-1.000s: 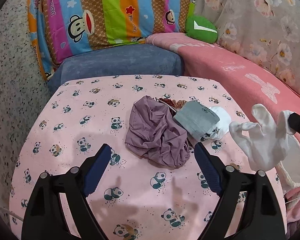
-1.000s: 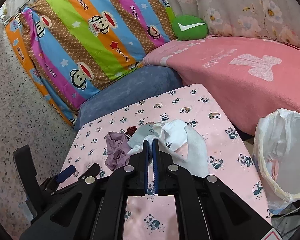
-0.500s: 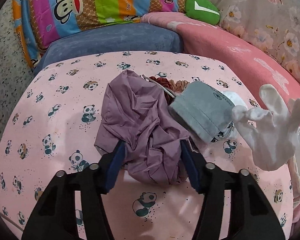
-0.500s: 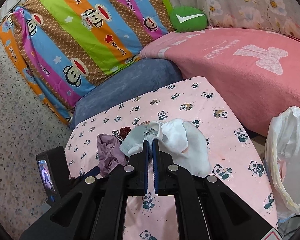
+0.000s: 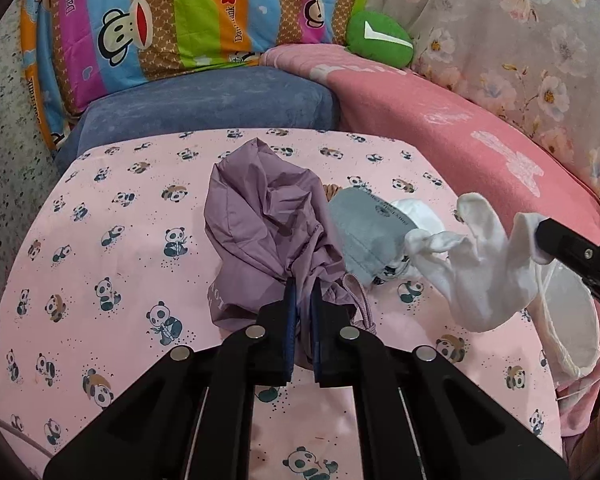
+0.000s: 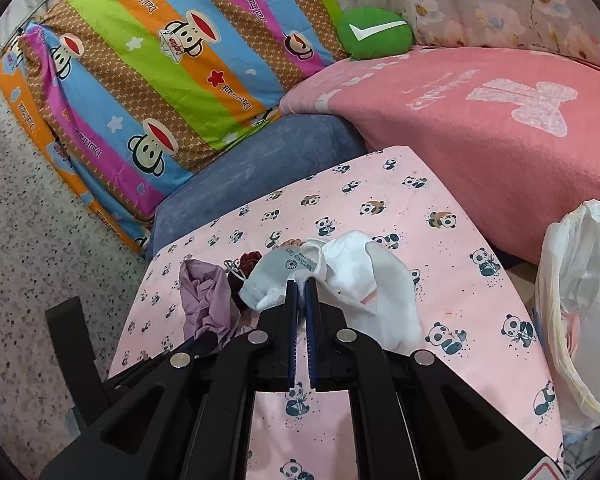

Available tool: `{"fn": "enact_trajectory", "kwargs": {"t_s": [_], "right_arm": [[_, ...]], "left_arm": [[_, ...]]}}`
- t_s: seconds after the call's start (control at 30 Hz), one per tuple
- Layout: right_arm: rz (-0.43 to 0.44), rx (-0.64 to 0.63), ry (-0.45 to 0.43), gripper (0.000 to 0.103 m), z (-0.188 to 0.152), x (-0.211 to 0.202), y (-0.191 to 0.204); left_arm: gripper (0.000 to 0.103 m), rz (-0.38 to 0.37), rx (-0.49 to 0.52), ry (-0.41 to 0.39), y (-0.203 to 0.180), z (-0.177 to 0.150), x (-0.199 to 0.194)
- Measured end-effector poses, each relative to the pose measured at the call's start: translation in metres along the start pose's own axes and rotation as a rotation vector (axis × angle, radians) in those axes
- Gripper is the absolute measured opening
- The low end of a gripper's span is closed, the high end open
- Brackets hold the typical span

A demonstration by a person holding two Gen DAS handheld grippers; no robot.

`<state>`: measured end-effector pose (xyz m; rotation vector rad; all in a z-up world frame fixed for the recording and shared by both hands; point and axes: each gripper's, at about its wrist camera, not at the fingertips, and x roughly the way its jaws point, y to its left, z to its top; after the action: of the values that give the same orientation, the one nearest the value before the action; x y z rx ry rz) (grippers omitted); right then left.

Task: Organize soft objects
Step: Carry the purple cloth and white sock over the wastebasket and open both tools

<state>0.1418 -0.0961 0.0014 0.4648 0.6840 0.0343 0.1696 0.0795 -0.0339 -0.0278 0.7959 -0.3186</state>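
Looking along the left gripper (image 5: pixel 303 292), the left wrist view shows its two blue-padded fingers pressed nearly together on a gathered fold of the purple drawstring bag (image 5: pixel 260 232), whose crumpled body spreads toward 12 o'clock from the fingertips. The bag lies on a pink panda-print cloth (image 5: pixel 112 240) that covers the whole work surface. At 2 o'clock from the fingertips lies a grey pouch (image 5: pixel 364 228), touching the bag's edge, with a small white item (image 5: pixel 420 212) just behind it. Farther toward 3 o'clock a white glove (image 5: pixel 484 264) hangs above the cloth, pinched at one edge by the right gripper (image 5: pixel 540 236). Beyond the cloth, at 12 o'clock, sits a blue cushion (image 5: pixel 204 100), backed by a striped monkey-print quilt (image 5: pixel 188 12). A green pillow (image 5: pixel 380 40) rests at 1 o'clock on a pink blanket (image 5: pixel 440 120), and a floral curtain (image 5: pixel 520 28) fills the upper right. Speckled flooring (image 5: pixel 4 152) shows at 9 o'clock.

From the right wrist view, the right gripper's fingers stand almost shut on a thin hem of the white glove, which drapes toward 2 o'clock. The grey pouch sits at 11 o'clock, just beside the fingertips, with a dark red scrunchie (image 6: pixel 249 261) and the purple bag farther toward 10 o'clock. A white plastic bag (image 6: pixel 580 312) stands open at 3 o'clock, off the cloth's edge. The same quilt, cushion, green pillow and pink blanket ring the far side.
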Motion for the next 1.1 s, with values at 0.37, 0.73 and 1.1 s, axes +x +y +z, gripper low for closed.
{"fn": "enact_trajectory", "kwargs": {"t_s": [0.37, 0.73, 1.1], "right_arm": [[0.011, 0.022, -0.092, 0.006, 0.011, -0.047, -0.013], [-0.053, 0.081, -0.175, 0.006, 0.016, -0.105, -0.062], [-0.156, 0.171, -0.236, 0.006, 0.011, -0.155, -0.136]], "left_arm": [[0.006, -0.053, 0.057, -0.076, -0.043, 0.019, -0.038], [0.006, -0.148, 0.173, -0.101, -0.121, 0.016, -0.052], [0.006, -0.258, 0.311, -0.066, -0.211, 0.002, -0.040]]}}
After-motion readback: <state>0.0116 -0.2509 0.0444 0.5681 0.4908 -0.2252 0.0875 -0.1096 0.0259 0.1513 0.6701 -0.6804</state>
